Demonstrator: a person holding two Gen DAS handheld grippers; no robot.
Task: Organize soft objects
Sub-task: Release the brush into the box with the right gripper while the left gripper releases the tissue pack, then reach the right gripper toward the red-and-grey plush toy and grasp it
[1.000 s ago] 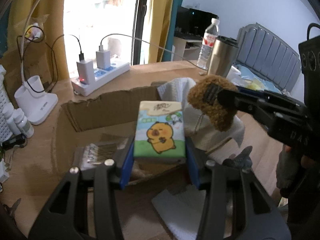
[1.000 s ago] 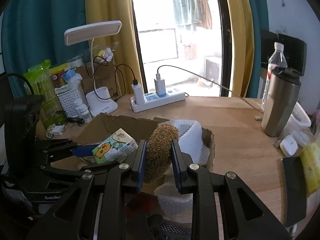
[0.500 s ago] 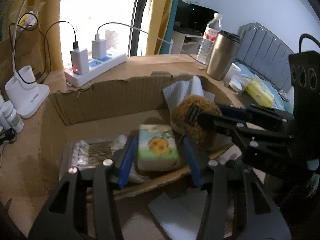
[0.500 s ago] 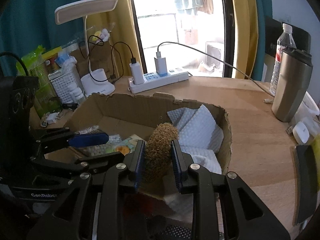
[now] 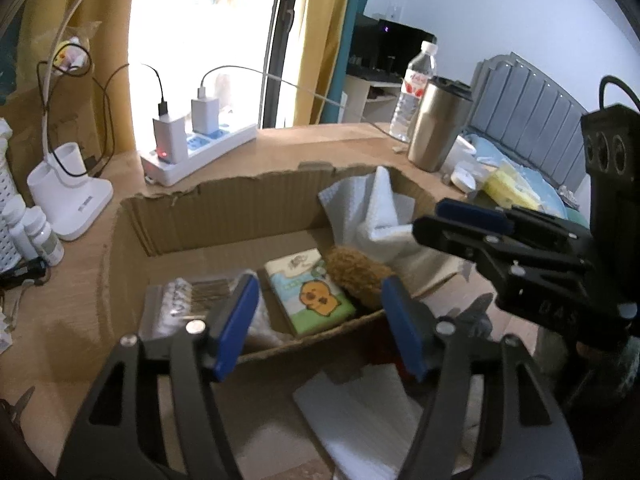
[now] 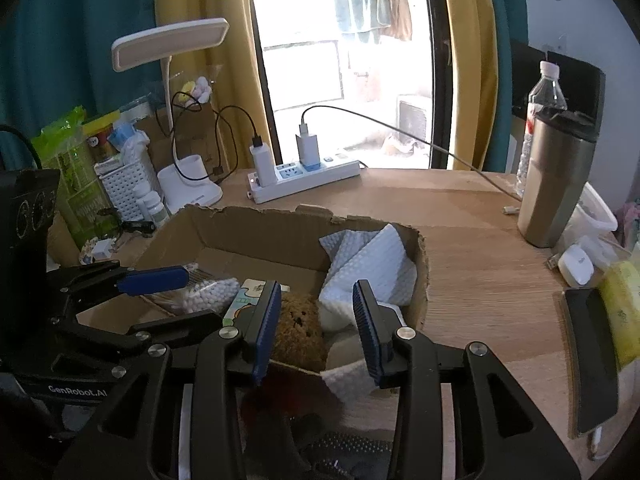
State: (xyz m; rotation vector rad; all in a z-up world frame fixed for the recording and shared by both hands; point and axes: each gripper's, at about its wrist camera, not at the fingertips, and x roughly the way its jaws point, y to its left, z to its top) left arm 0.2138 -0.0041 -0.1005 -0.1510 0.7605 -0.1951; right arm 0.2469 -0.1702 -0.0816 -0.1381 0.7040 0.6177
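Observation:
A cardboard box (image 5: 224, 208) stands on the wooden desk; it also shows in the right wrist view (image 6: 256, 228). Inside it lie a tissue pack with a cartoon capybara (image 5: 310, 292), a brown plush toy (image 5: 358, 276) (image 6: 298, 330), a white textured cloth (image 5: 374, 216) (image 6: 370, 264) and a clear bag of cotton swabs (image 5: 188, 300) (image 6: 208, 294). My left gripper (image 5: 320, 320) is open and empty above the box's near edge. My right gripper (image 6: 316, 326) is open and empty just over the plush toy.
A white power strip with chargers (image 5: 196, 148) and a lamp base (image 5: 70, 196) stand behind the box. A steel tumbler (image 6: 558, 184) and a water bottle (image 6: 546, 92) stand at the right. A white sheet (image 5: 360, 416) lies on the desk in front of the box.
Both grippers lowered their loads into the box, then opened. The tissue pack and the plush toy now lie on the box floor, and both grippers have pulled back a little.

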